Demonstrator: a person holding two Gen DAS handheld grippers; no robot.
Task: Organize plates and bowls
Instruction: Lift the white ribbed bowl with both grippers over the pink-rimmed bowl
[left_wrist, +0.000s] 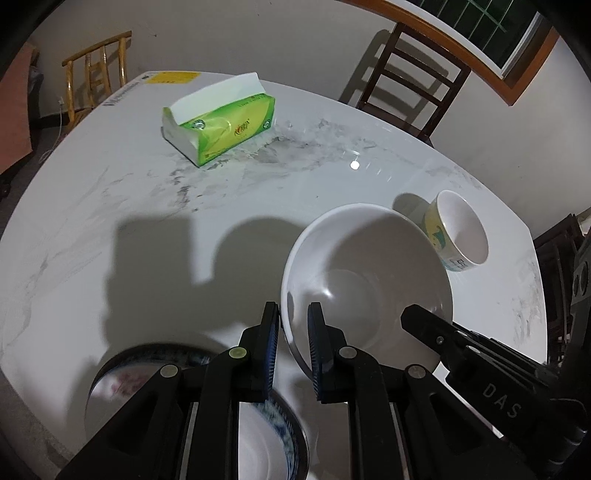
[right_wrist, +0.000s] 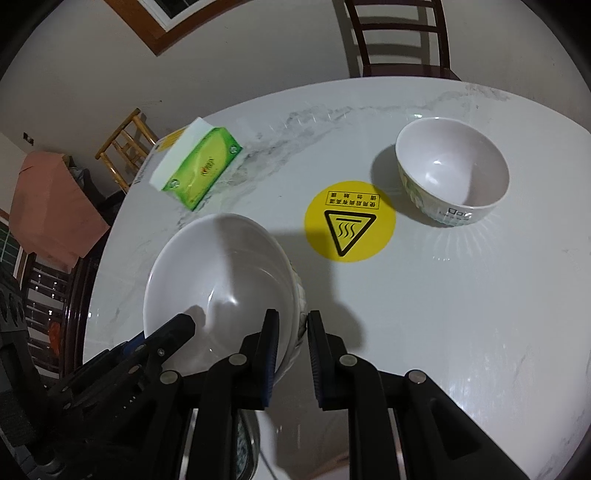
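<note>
A white marble-patterned table (right_wrist: 424, 314) is seen from both wrist views, its curved far edge running close to a dark wooden chair (right_wrist: 399, 37); a bamboo chair (left_wrist: 96, 70) stands off the far left corner. A broad bare stretch of tabletop is left open on the left of the left wrist view, and another on the right of the right wrist view.

A large white bowl (right_wrist: 218, 284) is held tilted above the table, gripped at opposite sides of its rim. The left gripper (left_wrist: 292, 325) is clamped on the rim at the bowl's left side, one pad inside and one outside. The right gripper (right_wrist: 292, 332) is clamped on the rim at the bowl's right side in the same way, its outer pad against the patterned outer wall.

A smaller bowl (right_wrist: 452, 168) with a printed outer wall stands upright beyond the held bowl, well apart from it. A round yellow hot-surface warning sticker (right_wrist: 350, 220) lies flat between the two. A green tissue pack (left_wrist: 221, 122) sits farther back, toward the far edge. A blue-and-white patterned plate (left_wrist: 258, 435) lies beneath the left gripper near the table's near edge, largely hidden by the fingers.

Both grippers are pointed steeply downward.
</note>
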